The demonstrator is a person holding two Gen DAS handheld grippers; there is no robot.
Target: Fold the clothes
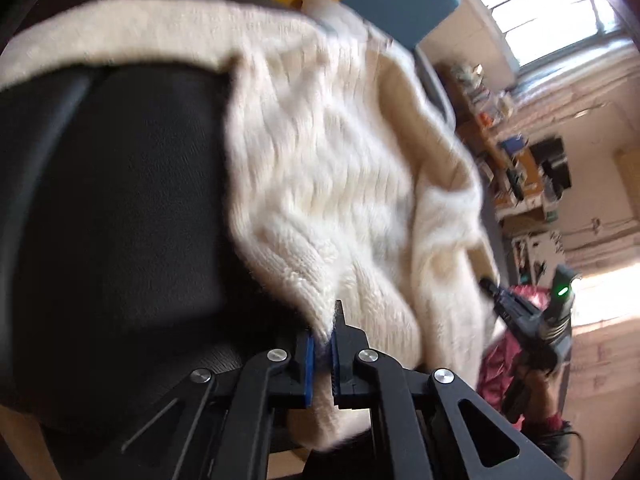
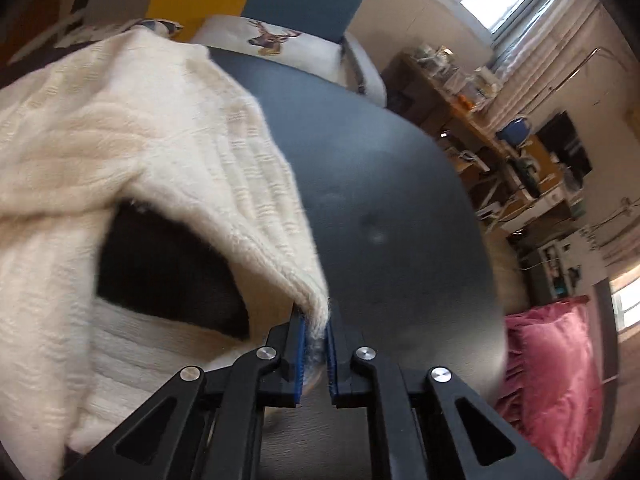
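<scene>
The left gripper (image 1: 322,344) had its jaws pinching an edge of the cream knit sweater (image 1: 328,184), the fabric passing between the blue pads (image 1: 309,364). From the pinch point the sweater ran up toward 12 o'clock in the left wrist view and lay draped over the black desk (image 1: 120,200), which filled the 9 o'clock side. The picture was motion-blurred.

The right gripper (image 2: 316,344) likewise had its jaws pinching an edge of the same sweater (image 2: 132,128), a narrow fold of knit caught between its blue pads (image 2: 297,360). In the right wrist view the sweater spread from the pinch point toward 10 o'clock, with an opening in the knit at 9 o'clock showing the dark surface beneath. The bare desk (image 2: 380,200) occupied the centre and the 1 o'clock area.

The right gripper (image 1: 490,286) also appeared at 4 o'clock in the left wrist view, touching the sweater's far edge, carried by a hand (image 1: 538,384).

A white cushion printed with a deer (image 2: 276,38) lay at 12 o'clock beyond the desk. A pink pillow (image 2: 552,368) lay at 4 o'clock.
</scene>
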